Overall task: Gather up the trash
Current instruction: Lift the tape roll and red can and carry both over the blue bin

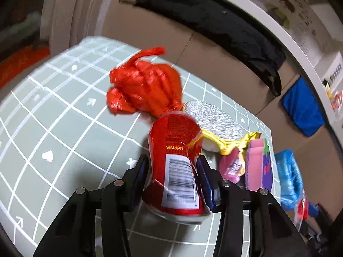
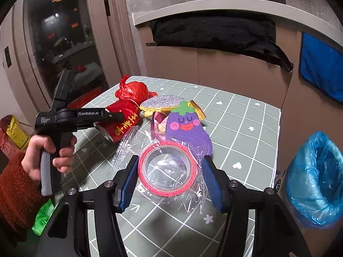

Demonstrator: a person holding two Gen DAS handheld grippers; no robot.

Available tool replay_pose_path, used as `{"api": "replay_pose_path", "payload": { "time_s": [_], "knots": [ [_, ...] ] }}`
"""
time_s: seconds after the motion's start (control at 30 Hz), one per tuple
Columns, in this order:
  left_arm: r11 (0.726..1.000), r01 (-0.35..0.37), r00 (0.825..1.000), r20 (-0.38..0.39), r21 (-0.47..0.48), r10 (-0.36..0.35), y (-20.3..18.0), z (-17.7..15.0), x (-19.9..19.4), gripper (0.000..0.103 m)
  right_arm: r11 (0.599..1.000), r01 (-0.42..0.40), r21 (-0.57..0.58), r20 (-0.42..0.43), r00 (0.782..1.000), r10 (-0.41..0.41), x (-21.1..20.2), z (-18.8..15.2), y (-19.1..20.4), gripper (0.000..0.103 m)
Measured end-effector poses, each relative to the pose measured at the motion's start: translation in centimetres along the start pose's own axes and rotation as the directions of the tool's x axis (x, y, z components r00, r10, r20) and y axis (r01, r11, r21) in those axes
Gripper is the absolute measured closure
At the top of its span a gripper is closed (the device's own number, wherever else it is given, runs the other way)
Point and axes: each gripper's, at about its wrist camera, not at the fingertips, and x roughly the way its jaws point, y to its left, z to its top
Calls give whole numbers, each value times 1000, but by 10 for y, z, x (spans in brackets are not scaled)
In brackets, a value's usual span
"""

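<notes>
My left gripper (image 1: 173, 165) is shut on a red drink can (image 1: 176, 162) and holds it just above the green grid table (image 1: 53, 128); the can also shows in the right wrist view (image 2: 122, 121). A crumpled red plastic bag (image 1: 143, 85) lies beyond it. My right gripper (image 2: 169, 169) is open around a roll of red tape (image 2: 167, 168) wrapped in clear plastic film (image 2: 193, 194), which lies on the table. A bin lined with a blue bag (image 2: 315, 180) stands off the table's right edge.
A silver scouring pad (image 2: 160, 102), a yellow wrapper (image 1: 231, 143), a pink wrapper (image 1: 232, 167) and a purple eggplant sponge (image 2: 188, 128) lie mid-table. Cardboard walls with black cloth (image 2: 214, 32) and blue cloth (image 2: 321, 66) stand behind. A glass door (image 2: 64, 42) is at left.
</notes>
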Motion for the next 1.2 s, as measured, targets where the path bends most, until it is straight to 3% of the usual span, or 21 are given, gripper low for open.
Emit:
{"api": "replay_pose_path", "payload": {
  "time_s": [0.2, 0.33, 0.57, 0.73, 0.87, 1.2],
  "knots": [
    [996, -50, 994, 99, 77, 43, -29, -9, -30, 58, 1000, 13, 17, 11, 1000, -13, -7, -3, -9, 48],
    [990, -61, 992, 113, 126, 47, -47, -15, -41, 58, 999, 15, 46, 16, 1000, -15, -10, -5, -18, 48],
    [982, -64, 994, 96, 176, 48, -60, -33, -43, 58, 998, 16, 68, 13, 1000, -17, -14, -11, -25, 48],
    [986, 9, 1000, -5, 167, -8, -54, -58, -37, 57, 997, 18, 71, 10, 1000, -19, -16, -15, -25, 48],
    [979, -37, 999, -1, 201, 38, -50, -77, -45, 55, 997, 20, 75, 9, 1000, -21, -17, -17, -26, 48],
    [993, 59, 996, -74, 104, -51, -40, -92, -47, 50, 998, 0, 60, -13, 1000, 1, -10, -21, -17, 48]
  ]
}}
